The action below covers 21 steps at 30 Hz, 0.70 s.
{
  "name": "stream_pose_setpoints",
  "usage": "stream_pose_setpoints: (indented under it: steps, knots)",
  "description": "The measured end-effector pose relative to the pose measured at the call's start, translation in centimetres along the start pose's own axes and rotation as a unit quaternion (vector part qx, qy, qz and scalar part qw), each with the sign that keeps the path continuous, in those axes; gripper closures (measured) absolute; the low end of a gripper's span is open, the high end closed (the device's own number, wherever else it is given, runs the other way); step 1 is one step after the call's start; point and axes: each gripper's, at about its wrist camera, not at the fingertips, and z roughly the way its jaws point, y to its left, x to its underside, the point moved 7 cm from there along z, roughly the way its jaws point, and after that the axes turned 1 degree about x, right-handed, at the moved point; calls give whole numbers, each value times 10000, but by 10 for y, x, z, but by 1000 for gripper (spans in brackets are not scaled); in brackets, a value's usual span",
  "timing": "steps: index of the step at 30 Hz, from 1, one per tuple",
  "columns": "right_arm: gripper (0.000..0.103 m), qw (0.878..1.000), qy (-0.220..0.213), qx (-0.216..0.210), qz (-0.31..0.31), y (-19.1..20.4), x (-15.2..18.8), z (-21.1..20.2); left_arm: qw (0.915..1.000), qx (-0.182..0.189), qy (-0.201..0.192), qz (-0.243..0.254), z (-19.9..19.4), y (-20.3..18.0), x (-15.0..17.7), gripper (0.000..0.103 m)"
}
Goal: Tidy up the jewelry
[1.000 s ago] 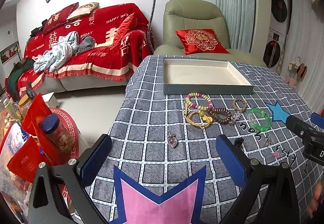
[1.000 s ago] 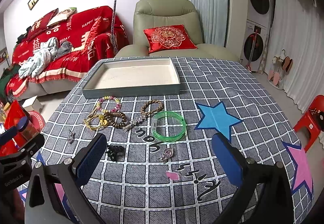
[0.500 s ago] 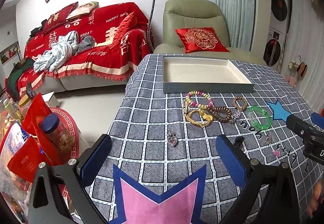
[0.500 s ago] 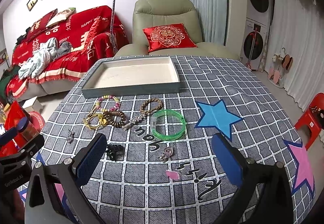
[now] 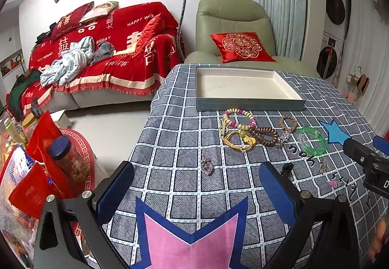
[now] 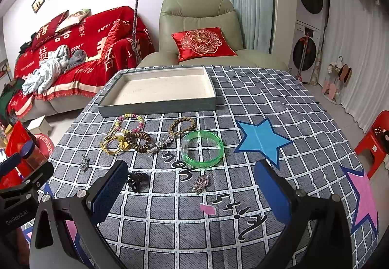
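Jewelry spread on the checked tablecloth (image 6: 267,103), both grippers hovering with jaws wide apart, nothing held.
The grey tray (image 6: 158,104) lies long side across the view, just behind the beaded bracelet (image 6: 130,120); the green bangle (image 6: 203,148) lies flat between right gripper (image 6: 192,196) and tray, heart pendant (image 5: 206,166) ahead of left gripper (image 5: 194,188).
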Motion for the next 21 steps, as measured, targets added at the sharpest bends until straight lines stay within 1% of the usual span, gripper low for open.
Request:
stream_pose_setpoints:
  steps: [11,21]
  knots:
    - [0,10000,6,5,0,0,0,0,10000,0,6,5,0,0,-1,0]
    - [0,10000,70,-3,13,2,6,4,9999,-14,125,-17,6,3,5,0]
